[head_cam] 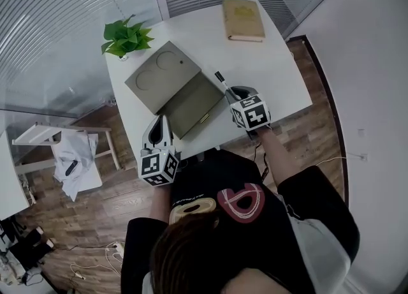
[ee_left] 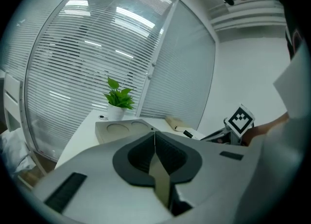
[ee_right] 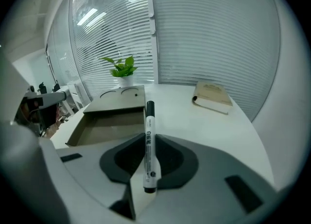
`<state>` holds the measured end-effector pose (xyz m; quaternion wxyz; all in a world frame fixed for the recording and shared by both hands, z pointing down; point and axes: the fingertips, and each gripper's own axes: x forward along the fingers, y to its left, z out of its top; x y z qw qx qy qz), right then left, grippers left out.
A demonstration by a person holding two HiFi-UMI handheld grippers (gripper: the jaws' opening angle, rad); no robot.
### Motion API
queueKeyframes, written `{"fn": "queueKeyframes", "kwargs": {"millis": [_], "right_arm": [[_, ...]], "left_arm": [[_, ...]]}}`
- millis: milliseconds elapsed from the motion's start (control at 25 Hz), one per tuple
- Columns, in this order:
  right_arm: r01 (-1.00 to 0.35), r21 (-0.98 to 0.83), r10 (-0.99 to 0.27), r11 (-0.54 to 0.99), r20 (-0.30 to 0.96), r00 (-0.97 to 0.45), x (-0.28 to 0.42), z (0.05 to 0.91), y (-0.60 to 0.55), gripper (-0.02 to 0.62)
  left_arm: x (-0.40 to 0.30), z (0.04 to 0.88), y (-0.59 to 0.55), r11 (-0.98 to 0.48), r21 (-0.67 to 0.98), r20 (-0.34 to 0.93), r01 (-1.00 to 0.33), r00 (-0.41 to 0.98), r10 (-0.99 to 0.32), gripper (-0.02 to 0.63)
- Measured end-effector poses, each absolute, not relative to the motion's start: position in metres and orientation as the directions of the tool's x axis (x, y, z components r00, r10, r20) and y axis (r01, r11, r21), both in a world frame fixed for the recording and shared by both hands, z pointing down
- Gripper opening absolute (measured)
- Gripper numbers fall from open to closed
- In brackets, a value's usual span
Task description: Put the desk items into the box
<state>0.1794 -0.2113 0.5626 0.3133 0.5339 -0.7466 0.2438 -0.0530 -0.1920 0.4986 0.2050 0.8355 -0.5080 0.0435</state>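
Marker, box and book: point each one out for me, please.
marker [ee_right: 149, 143]: right gripper view, on its white printed barrel.
box [head_cam: 191, 104]: head view, on the bare floor of the open tray.
book [head_cam: 243, 20]: head view, on the middle of its cover.

A white table fills the upper middle of the head view. A potted plant stands at its upper-left corner, green leaves in a small white pot. Slatted blinds behind glass run across the top and upper left. Wooden floor spreads below and to the left of the table. Near the left edge stands a white rack with a white cloth draped on it, and a small dark object lies on the cloth. Thin cables trail over the floor at lower left — a plain white wall takes the right side.
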Motion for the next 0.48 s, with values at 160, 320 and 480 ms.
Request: {"fn": "queueKeyframes", "kwargs": {"millis": [160, 320, 480], "right_arm": [[-0.922, -0.041, -0.624, 0.384, 0.724, -0.293, 0.156, 0.560, -0.206, 0.072], [-0.899, -0.045, -0.605, 0.437, 0.724, -0.330, 0.134, 0.559, -0.204, 0.072], [-0.865, -0.049, -0.579, 0.499, 0.724, -0.375, 0.111, 0.559, -0.201, 0.072]], "left_arm": [[-0.063, 0.501, -0.188, -0.383, 0.290, 0.295, -0.877, 0.463, -0.836, 0.020], [-0.071, 0.502, -0.185, -0.359, 0.294, 0.301, -0.886, 0.442, -0.845, 0.020], [-0.076, 0.502, -0.180, -0.357, 0.300, 0.293, -0.885, 0.441, -0.848, 0.020]]}}
